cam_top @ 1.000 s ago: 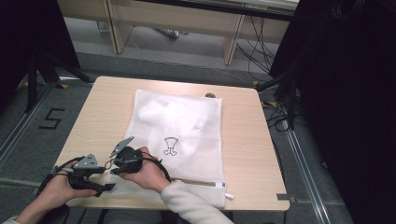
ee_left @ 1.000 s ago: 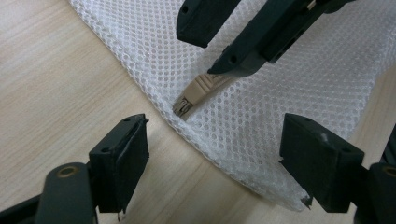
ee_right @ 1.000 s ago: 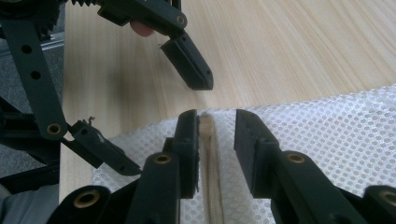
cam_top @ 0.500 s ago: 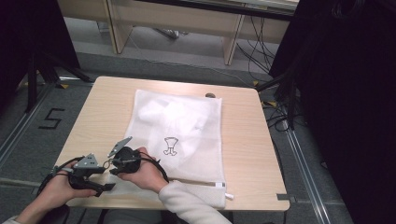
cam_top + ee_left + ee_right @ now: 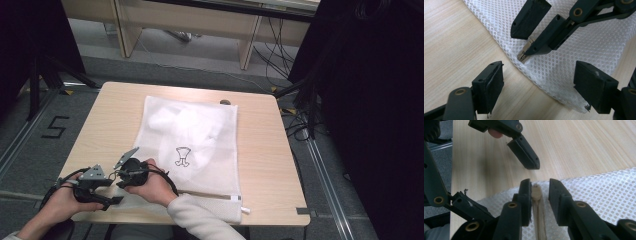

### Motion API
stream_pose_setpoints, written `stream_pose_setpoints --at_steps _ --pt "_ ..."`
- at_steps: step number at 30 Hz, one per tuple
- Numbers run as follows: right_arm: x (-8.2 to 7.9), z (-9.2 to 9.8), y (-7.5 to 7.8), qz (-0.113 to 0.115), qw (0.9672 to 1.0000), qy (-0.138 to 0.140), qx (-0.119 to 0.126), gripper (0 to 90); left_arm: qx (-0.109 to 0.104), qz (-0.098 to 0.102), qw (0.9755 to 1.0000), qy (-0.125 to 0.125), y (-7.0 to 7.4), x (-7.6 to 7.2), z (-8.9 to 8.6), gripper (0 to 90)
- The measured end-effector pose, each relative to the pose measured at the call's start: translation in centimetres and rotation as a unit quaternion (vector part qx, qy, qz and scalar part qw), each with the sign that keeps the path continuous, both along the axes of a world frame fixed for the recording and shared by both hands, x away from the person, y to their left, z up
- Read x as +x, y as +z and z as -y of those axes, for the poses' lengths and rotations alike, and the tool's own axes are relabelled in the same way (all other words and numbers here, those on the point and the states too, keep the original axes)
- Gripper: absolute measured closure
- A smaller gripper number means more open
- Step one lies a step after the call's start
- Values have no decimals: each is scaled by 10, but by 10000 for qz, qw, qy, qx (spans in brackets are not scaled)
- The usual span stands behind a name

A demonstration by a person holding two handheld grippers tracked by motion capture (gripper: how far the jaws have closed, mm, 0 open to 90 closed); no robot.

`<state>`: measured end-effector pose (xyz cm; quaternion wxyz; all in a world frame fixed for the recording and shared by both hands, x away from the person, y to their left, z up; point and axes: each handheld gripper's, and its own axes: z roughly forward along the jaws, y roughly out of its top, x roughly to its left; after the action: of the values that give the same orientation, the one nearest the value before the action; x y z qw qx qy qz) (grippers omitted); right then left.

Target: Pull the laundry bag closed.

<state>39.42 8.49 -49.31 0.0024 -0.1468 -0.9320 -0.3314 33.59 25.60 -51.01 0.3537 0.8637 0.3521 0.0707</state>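
Observation:
A white mesh laundry bag point(image 5: 190, 135) lies flat on the wooden table point(image 5: 260, 150), with its zipper along the near edge. My right gripper point(image 5: 539, 185) points at the bag's near left corner. Its jaws have just been closing, and the beige zipper pull point(image 5: 536, 192) stands between them. One pad touches the pull and a gap remains at the other. My left gripper point(image 5: 541, 87) is open and straddles the same corner of the bag point(image 5: 579, 50). There the right gripper point(image 5: 521, 42) has the zipper pull point(image 5: 524, 53) at its tip. Both hands sit at the table's near left point(image 5: 115, 185).
A small dark knob point(image 5: 225, 102) sits at the table's far edge beyond the bag. Bare wood lies to the left and right of the bag. Cables and black stands crowd the floor around the table, and a desk stands behind it.
The right forearm has shifted slightly to the left. The left hand and the bag have stayed where they were.

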Motion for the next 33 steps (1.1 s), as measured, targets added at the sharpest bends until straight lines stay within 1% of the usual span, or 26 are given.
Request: stream_pose_setpoints --at_steps 1,2,3,6,8,14,16,17,18,19,20,21,22,24,26,27,29,30,31,32,33 --pt "1 0 0 43 10000 21 -5 754 -17 -9 10000 -1 0 0 0 233" --pt "0 -1 -1 5 10000 -22 7 764 -15 -7 10000 -4 0 0 0 233" --pt "1 -1 -1 39 10000 4 -45 774 -15 -8 10000 -4 0 0 0 233" --pt "1 -1 0 11 10000 14 -47 805 -43 -15 10000 9 0 0 1 234" --pt "0 -2 0 -14 10000 8 -25 808 -62 -26 10000 8 0 -1 1 234" --pt "0 -1 0 -22 10000 13 -18 814 -31 -28 10000 -26 0 0 0 234" --pt "0 -1 1 -47 10000 1 -11 814 -37 -31 10000 -24 0 0 0 235" --pt "-1 -1 1 -92 9999 -56 15 814 -65 -27 10000 0 0 0 1 238" --pt "0 -1 1 -46 10000 -6 -3 815 -50 -23 10000 4 0 0 1 240" --pt "-1 -1 2 -84 10000 -41 -8 815 -41 -8 10000 -9 0 0 1 240" --pt "-1 -1 3 -140 9999 -61 -1 815 -101 -61 9999 -10 0 -1 1 242" --pt "-1 0 4 -106 9999 -52 34 815 -91 -53 9999 -8 0 -1 1 244" --pt "0 1 6 -33 10000 -4 -5 815 -115 -49 9999 5 0 -1 1 252" --pt "0 3 11 -21 10000 8 42 816 -106 -1 9999 -20 1 1 1 288" --pt "0 3 12 -30 10000 11 54 816 -153 -48 9999 -18 2 1 1 298" --pt "0 4 15 -35 10000 14 53 816 -260 -70 9996 38 1 1 3 318" --pt "-1 5 16 -24 10000 18 50 816 -311 -111 9995 27 2 1 3 330" --pt "0 6 17 54 10000 38 17 816 -338 -128 9993 21 2 1 3 353" --pt "-1 7 19 25 10000 1 35 816 -368 -127 9992 91 3 1 4 388" --pt "-1 8 21 48 10000 13 43 816 -431 -152 9989 105 3 2 4 419" --pt "-2 9 22 11 10000 -19 86 816 -497 -214 9983 230 4 2 5 443"
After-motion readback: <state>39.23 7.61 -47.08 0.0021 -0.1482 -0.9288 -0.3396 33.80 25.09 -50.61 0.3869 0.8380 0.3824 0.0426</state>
